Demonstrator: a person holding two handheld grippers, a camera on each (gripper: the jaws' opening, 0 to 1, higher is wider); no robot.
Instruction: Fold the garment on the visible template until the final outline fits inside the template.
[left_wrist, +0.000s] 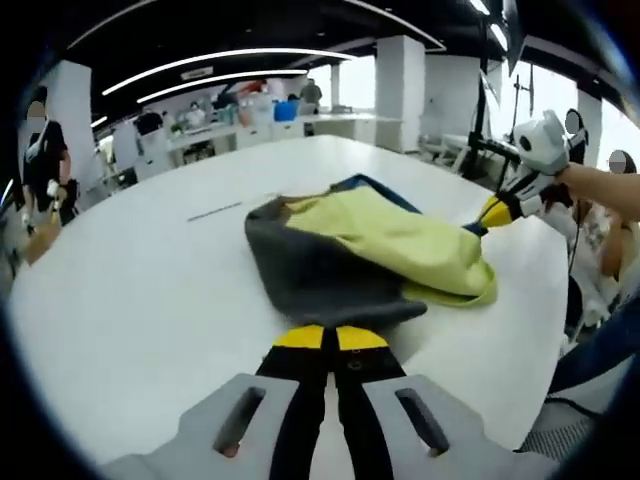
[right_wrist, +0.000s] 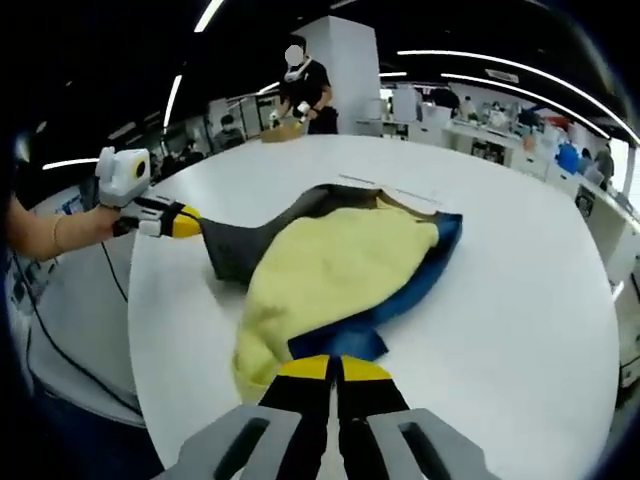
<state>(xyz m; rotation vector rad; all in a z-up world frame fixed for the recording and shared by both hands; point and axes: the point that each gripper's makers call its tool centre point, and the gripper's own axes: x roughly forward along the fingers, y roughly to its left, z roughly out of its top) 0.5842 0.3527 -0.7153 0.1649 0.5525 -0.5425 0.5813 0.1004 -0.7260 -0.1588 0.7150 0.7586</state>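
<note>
A garment (left_wrist: 340, 250) with grey, yellow-green and blue panels lies bunched on the white table (left_wrist: 150, 290). My left gripper (left_wrist: 330, 338) is shut on its grey edge, the yellow-tipped jaws closed together. In the right gripper view the garment (right_wrist: 330, 260) spreads out ahead, and my right gripper (right_wrist: 333, 368) is shut on its blue edge. The right gripper (left_wrist: 495, 210) also enters the left gripper view, at the garment's far yellow corner. The left gripper (right_wrist: 190, 225) shows in the right gripper view, holding the grey end. A thin dark line (left_wrist: 215, 210) marks the table beyond the garment.
The table's edge (right_wrist: 140, 330) curves close on the left of the right gripper view. A person (right_wrist: 303, 85) stands behind the far side of the table. Desks and pillars (left_wrist: 400, 90) fill the room beyond. A bare forearm (left_wrist: 605, 185) holds the right gripper.
</note>
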